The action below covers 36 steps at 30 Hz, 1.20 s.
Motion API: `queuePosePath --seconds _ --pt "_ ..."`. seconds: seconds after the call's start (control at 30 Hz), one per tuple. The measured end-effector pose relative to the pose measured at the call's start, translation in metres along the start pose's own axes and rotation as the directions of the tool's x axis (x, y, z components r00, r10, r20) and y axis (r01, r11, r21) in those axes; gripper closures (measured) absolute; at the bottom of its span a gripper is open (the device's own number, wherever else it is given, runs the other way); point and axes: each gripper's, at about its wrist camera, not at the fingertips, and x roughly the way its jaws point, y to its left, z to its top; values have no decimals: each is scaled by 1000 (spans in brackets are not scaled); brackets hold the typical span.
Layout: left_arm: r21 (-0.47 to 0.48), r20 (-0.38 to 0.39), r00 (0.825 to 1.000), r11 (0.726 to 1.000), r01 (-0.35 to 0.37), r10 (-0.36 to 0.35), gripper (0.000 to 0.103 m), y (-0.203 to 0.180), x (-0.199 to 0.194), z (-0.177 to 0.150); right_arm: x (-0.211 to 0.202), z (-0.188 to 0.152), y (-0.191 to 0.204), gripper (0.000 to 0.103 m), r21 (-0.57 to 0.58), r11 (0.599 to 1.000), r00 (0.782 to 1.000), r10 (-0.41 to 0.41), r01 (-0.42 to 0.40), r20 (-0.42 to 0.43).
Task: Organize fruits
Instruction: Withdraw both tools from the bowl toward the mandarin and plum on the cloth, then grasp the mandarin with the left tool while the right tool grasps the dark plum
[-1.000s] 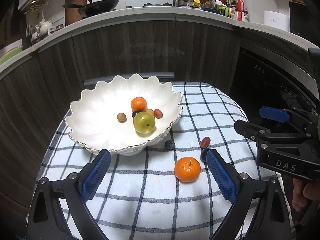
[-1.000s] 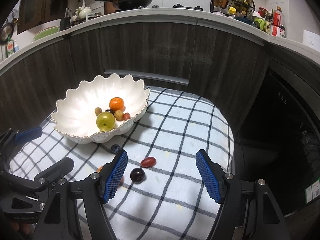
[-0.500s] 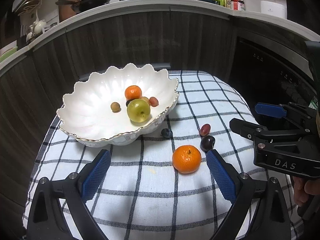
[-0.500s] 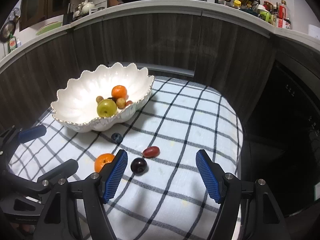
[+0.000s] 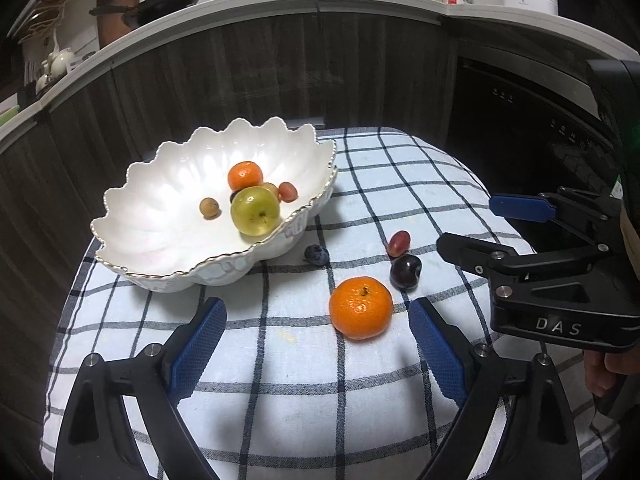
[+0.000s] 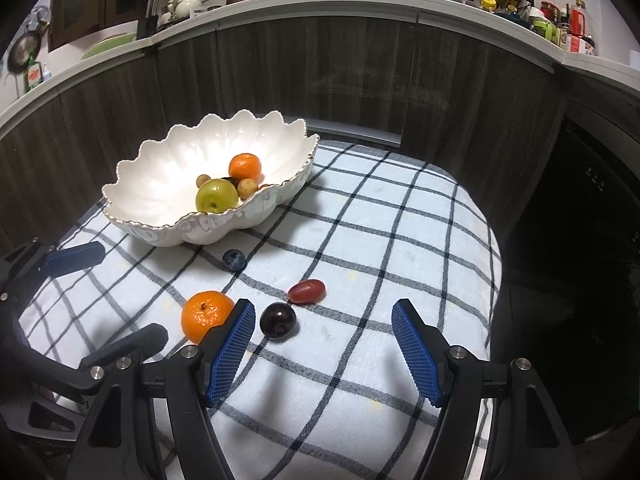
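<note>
A white scalloped bowl [image 5: 160, 208] [image 6: 160, 176] sits on a checked cloth and holds a green apple [image 5: 255, 211], a mandarin [image 5: 245, 175], and several small fruits. On the cloth lie a mandarin [image 5: 361, 307] [image 6: 206, 315], a dark plum [image 5: 405, 271] [image 6: 278, 321], a red grape [image 5: 399, 242] [image 6: 307, 291] and a blueberry [image 5: 317, 255] [image 6: 234, 260]. My left gripper [image 5: 316, 344] is open, just short of the loose mandarin. My right gripper [image 6: 324, 348] is open, near the plum; it also shows in the left wrist view [image 5: 476, 224].
The checked cloth [image 5: 304, 400] covers a small rounded table whose edges fall away on all sides. Dark wood cabinet fronts [image 5: 280, 72] curve behind it. A dark appliance front [image 5: 520, 120] stands to the right. A counter above carries a pan and bottles.
Both grippers have moved forward and lower toward the loose fruit; the mandarin and plum now appear larger and closer. No fruit has moved.
</note>
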Motion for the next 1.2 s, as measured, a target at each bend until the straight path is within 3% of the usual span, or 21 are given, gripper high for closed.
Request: queuePosePath --seconds 0.57,0.8,1.0,1.2 --pt "40 -45 996 996 74 -72 29 -9 23 -9 24 -6 7 33 -69 995 997 70 -72 -29" --pt "59 -72 993 993 100 -96 42 -12 37 -10 38 -9 7 42 -87 991 994 92 -97 -65" --pt "67 -91 990 992 110 -104 43 -14 47 -13 47 -11 11 43 -103 986 989 122 -130 -86" --pt "55 -102 987 990 131 -125 45 -14 54 -12 58 -10 12 54 -97 983 983 144 -155 -112"
